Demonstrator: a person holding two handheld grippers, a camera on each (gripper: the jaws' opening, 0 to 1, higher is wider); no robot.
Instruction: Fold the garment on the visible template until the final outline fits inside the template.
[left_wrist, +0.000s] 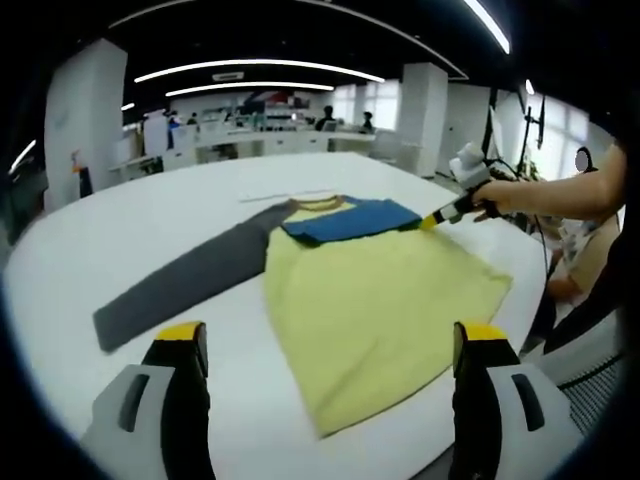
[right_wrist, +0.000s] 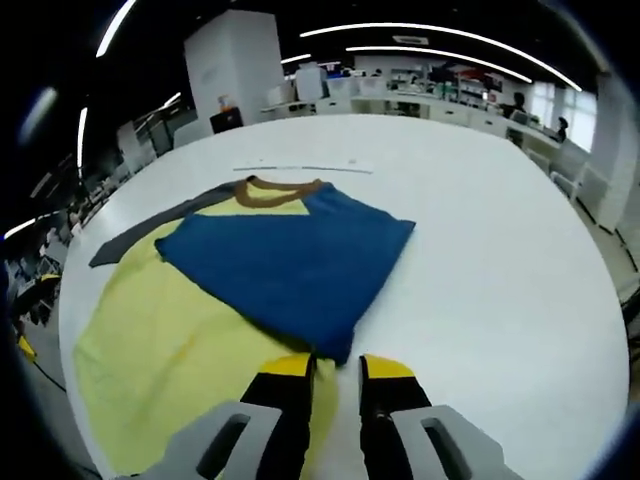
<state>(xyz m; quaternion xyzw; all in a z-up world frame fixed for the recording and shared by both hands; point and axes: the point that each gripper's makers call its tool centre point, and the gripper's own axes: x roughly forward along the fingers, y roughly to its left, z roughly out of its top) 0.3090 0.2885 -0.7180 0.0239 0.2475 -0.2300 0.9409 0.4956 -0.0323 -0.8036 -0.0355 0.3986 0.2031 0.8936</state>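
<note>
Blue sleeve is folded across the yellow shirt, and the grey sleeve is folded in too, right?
Not quite. The blue sleeve is folded across the yellow shirt, but the grey sleeve lies stretched out flat on the table, as the left gripper view shows.

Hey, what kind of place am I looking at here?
Probably a big open-plan office or lab. A large white table holds the shirt, rows of desks stand behind it, and long ceiling light strips run overhead.
</note>
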